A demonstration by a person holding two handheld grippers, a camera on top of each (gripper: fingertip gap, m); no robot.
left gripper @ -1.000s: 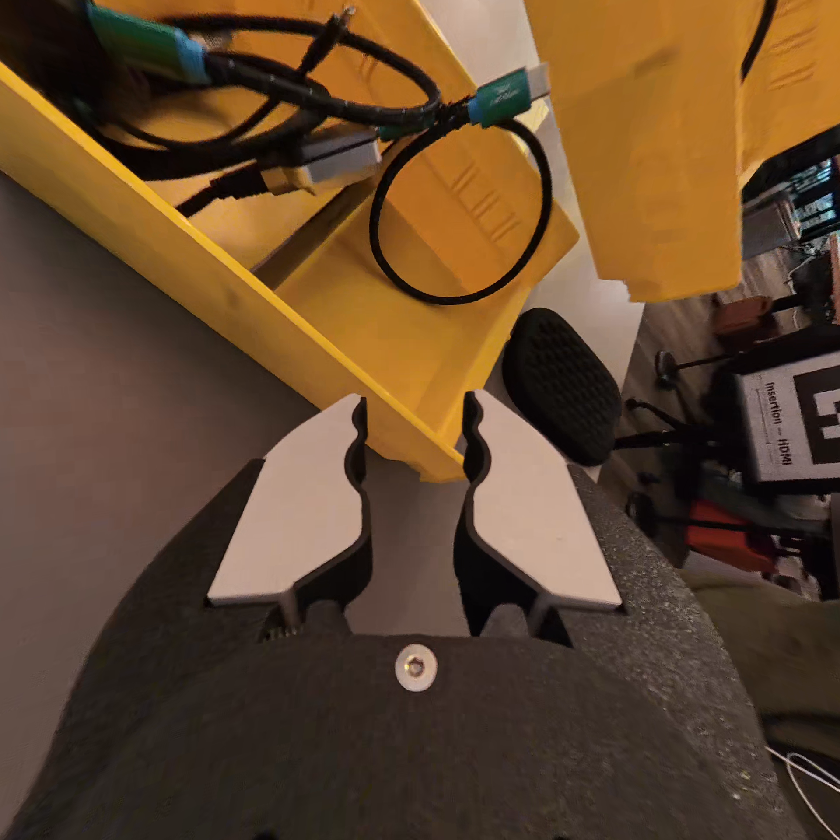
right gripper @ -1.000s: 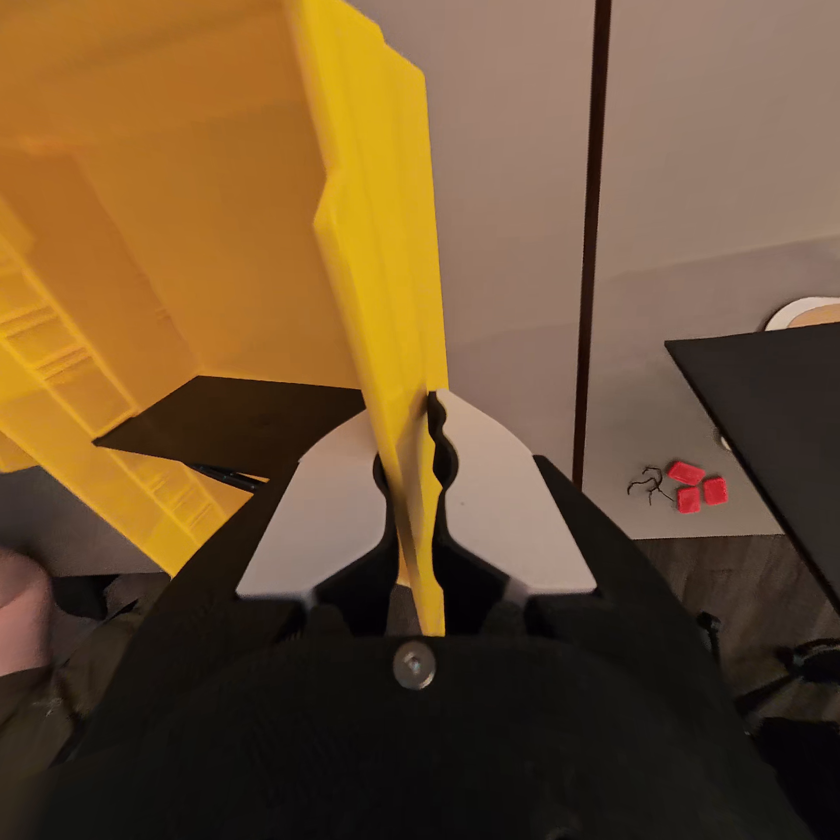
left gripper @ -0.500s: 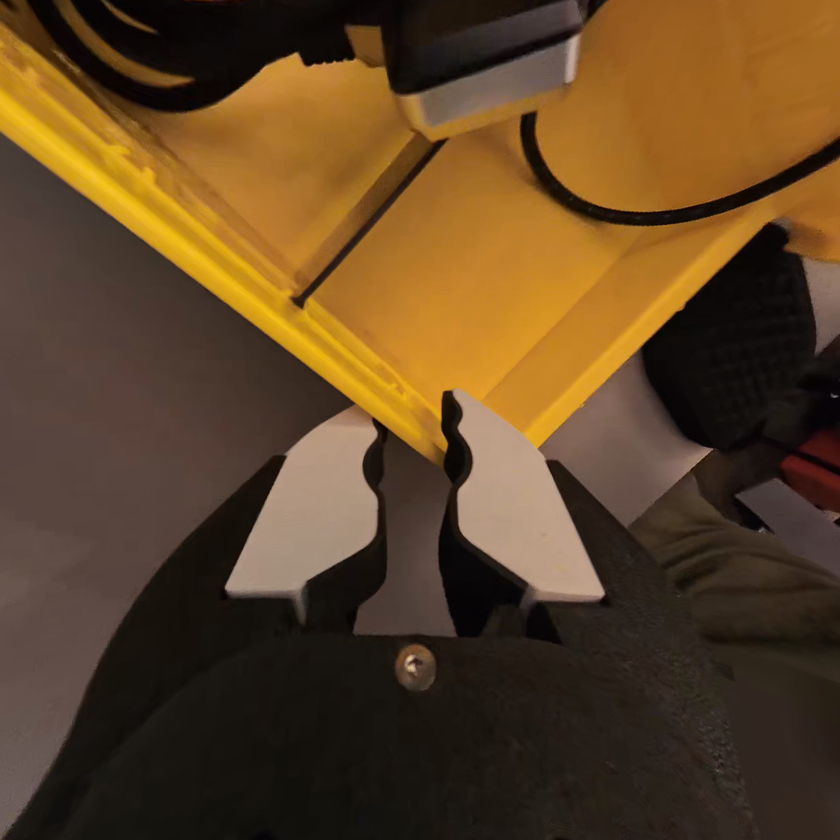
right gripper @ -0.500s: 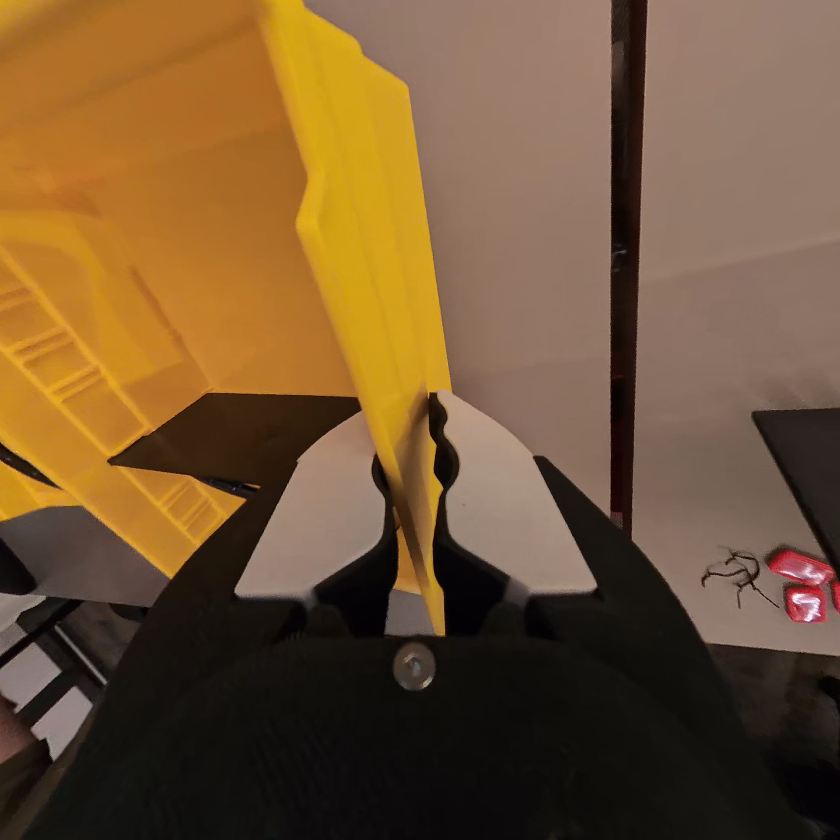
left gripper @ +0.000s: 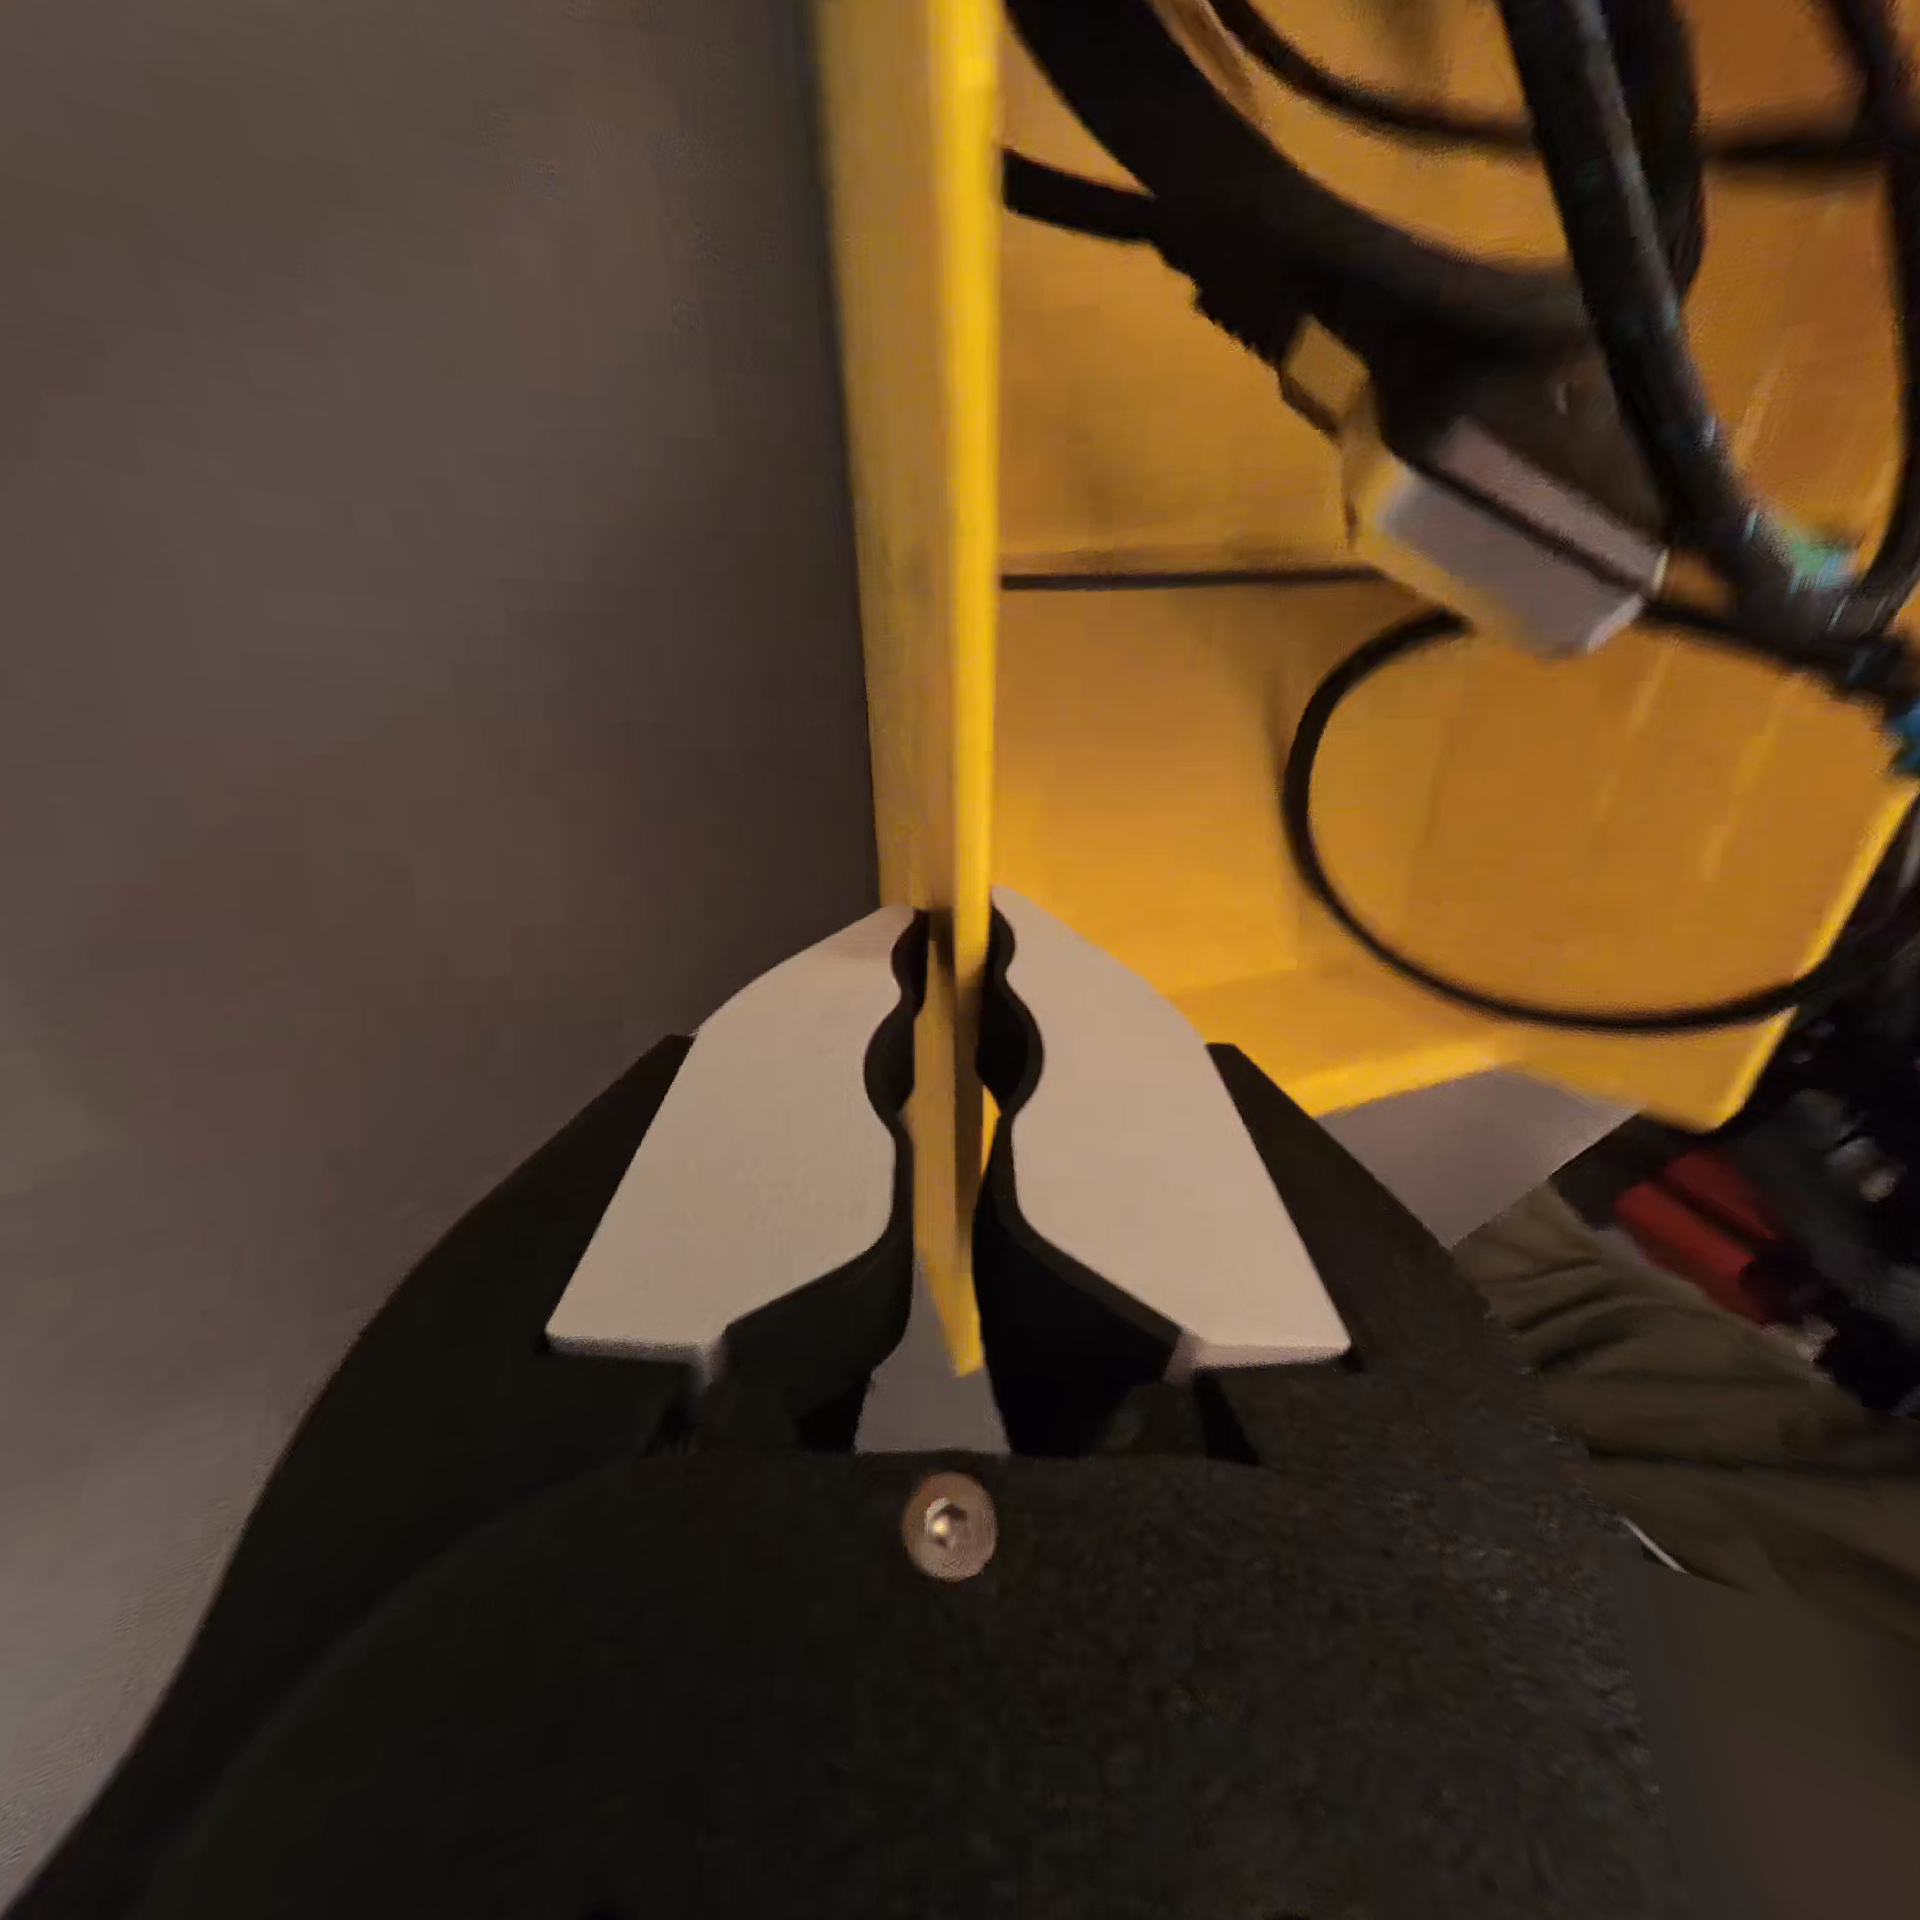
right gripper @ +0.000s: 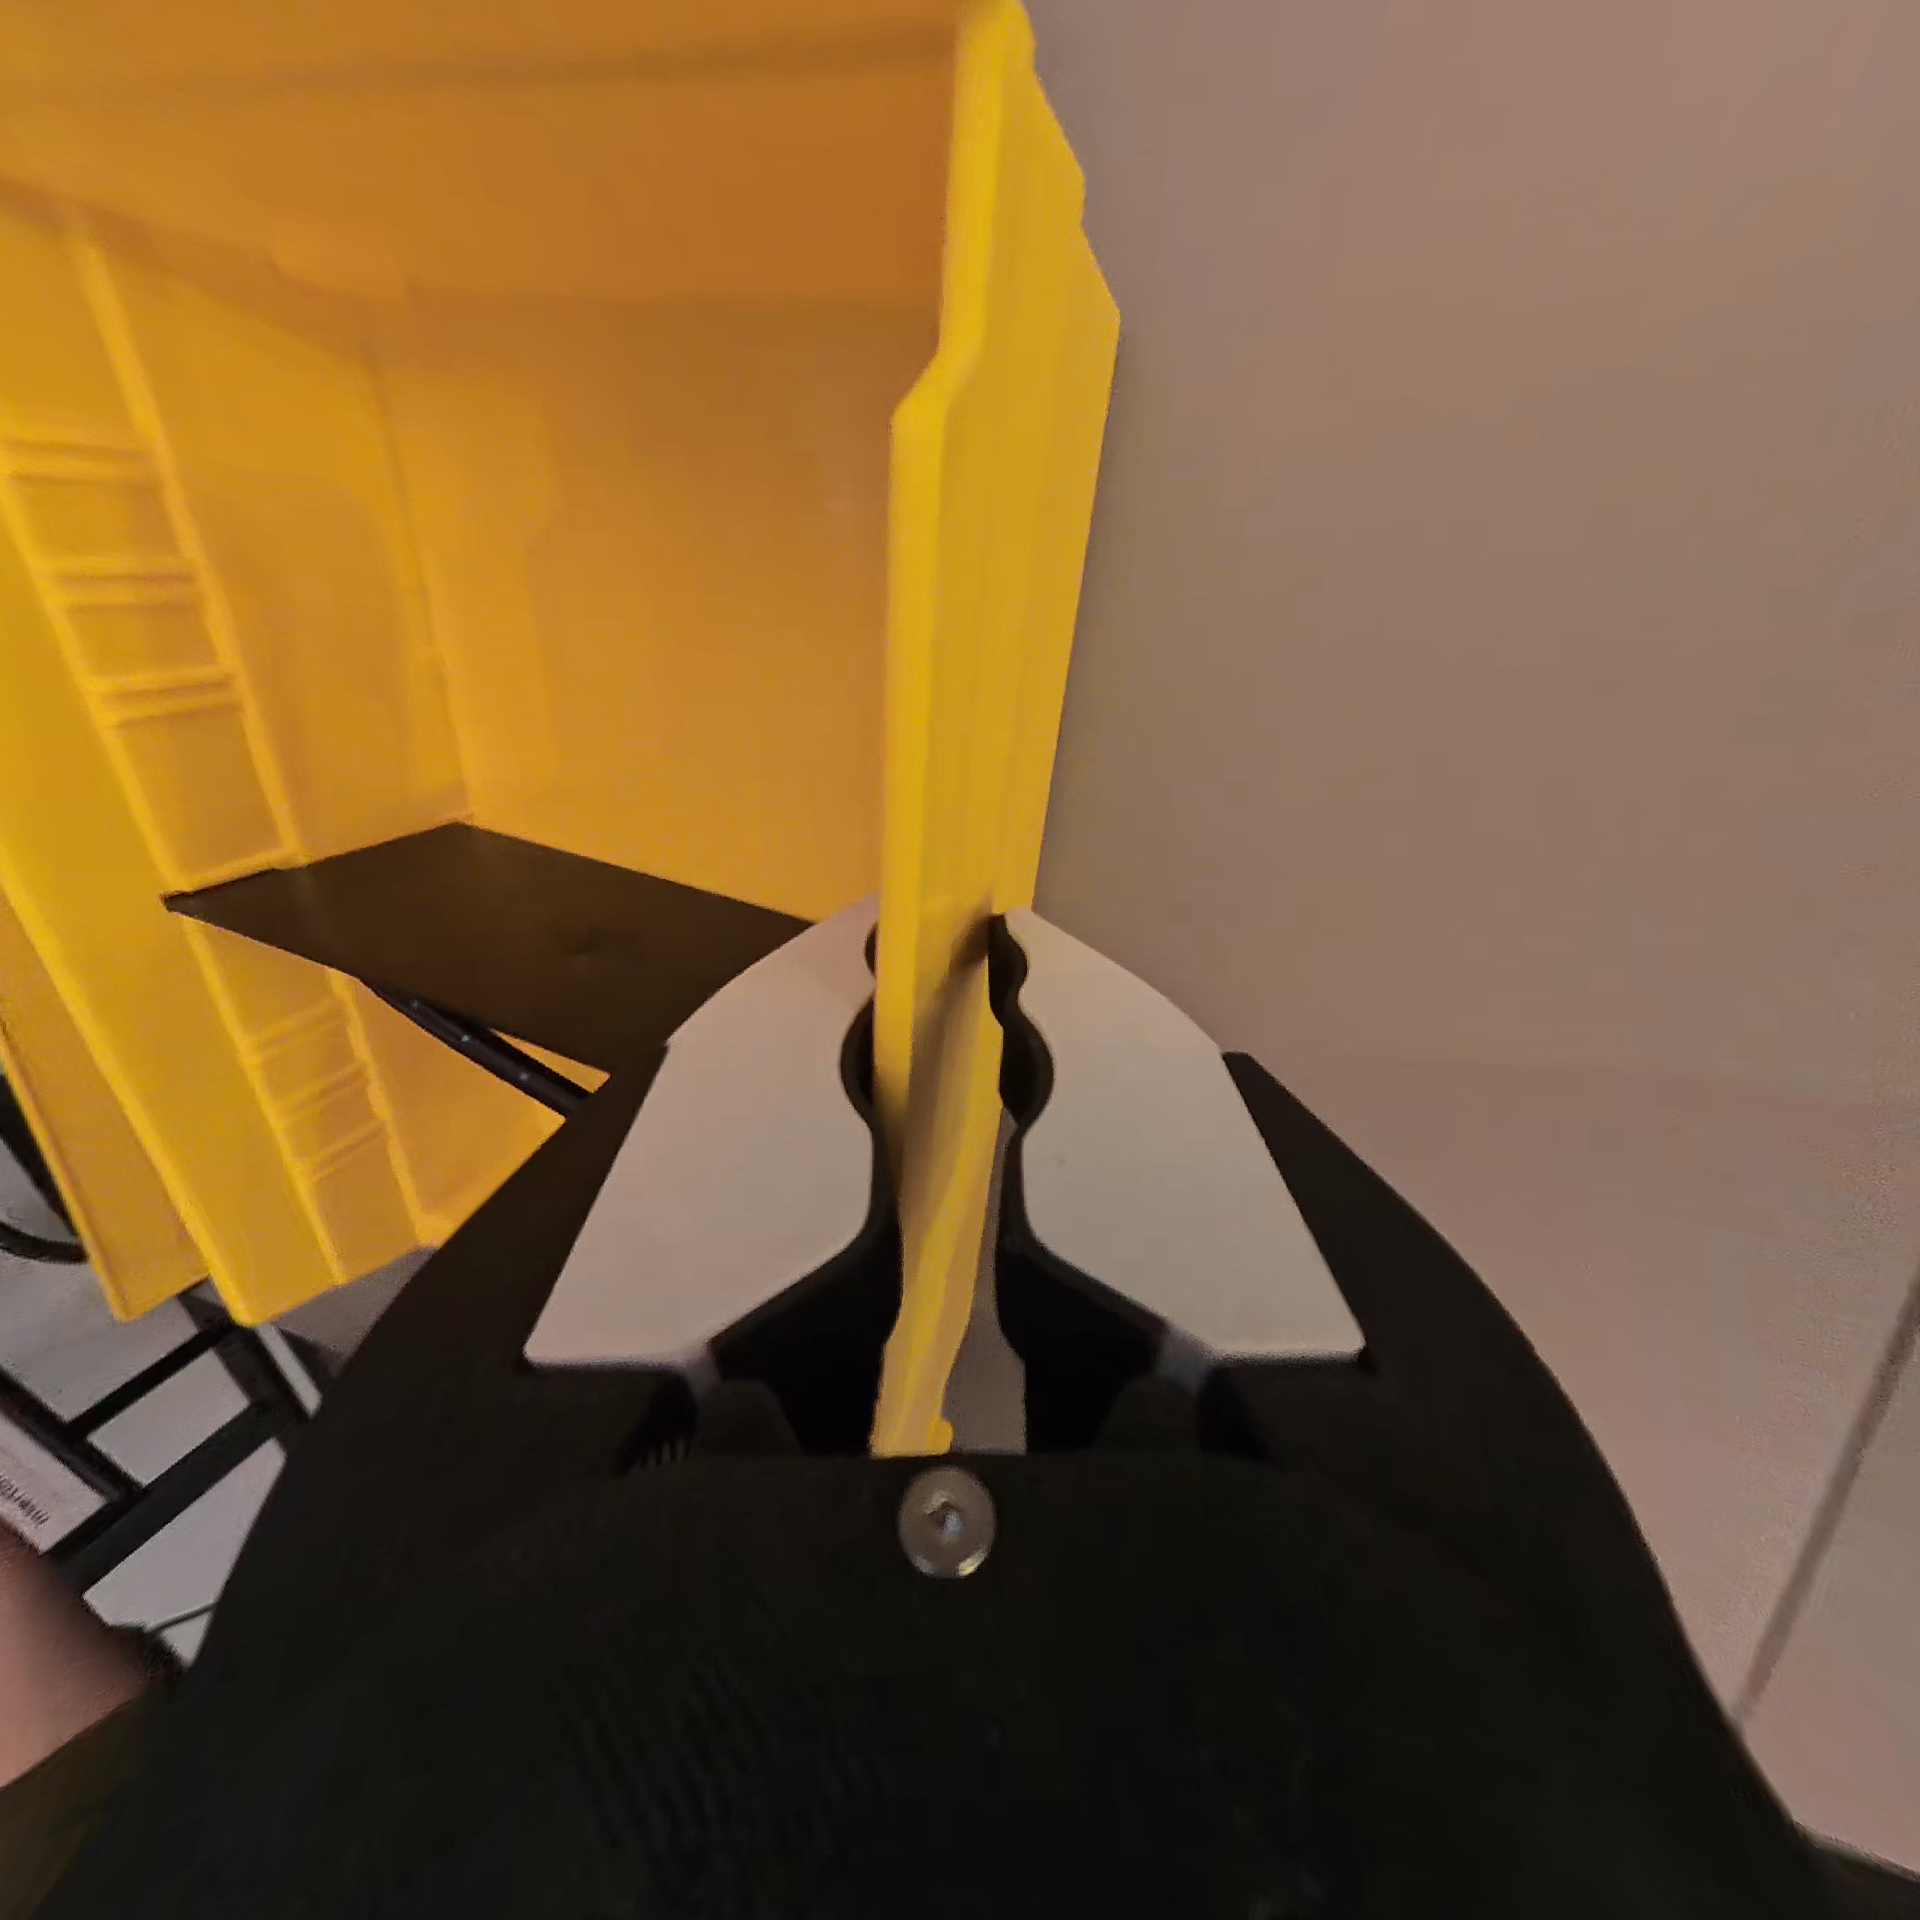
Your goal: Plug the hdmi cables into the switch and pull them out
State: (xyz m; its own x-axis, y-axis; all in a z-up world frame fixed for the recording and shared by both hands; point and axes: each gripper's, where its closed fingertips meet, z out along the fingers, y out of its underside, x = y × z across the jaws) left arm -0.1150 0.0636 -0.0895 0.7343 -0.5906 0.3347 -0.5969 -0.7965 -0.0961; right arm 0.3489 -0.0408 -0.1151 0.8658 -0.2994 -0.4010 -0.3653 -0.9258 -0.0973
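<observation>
- HDMI cables, black and tangled, lie inside the yellow bin; in the left wrist view they crowd its upper right, and one thin black loop rests against an inner face lower down.
- Yellow bin fills most of both views, and each view shows one of its walls edge-on, running up from between the fingers.
- Left gripper has its jaws closed onto the thin yellow wall, the plastic pinched between the two pale fingers down to their base.
- Right gripper is likewise clamped on a bin wall, which passes between its fingers almost to the screw.
- Black tabletop shows through below the bin in the right wrist view.
- Silver-grey connector with a gold collar hangs among the cables; whether it is the switch or a plug, I cannot tell through the blur.
- Blue-green plug peeks in at the right edge.
</observation>
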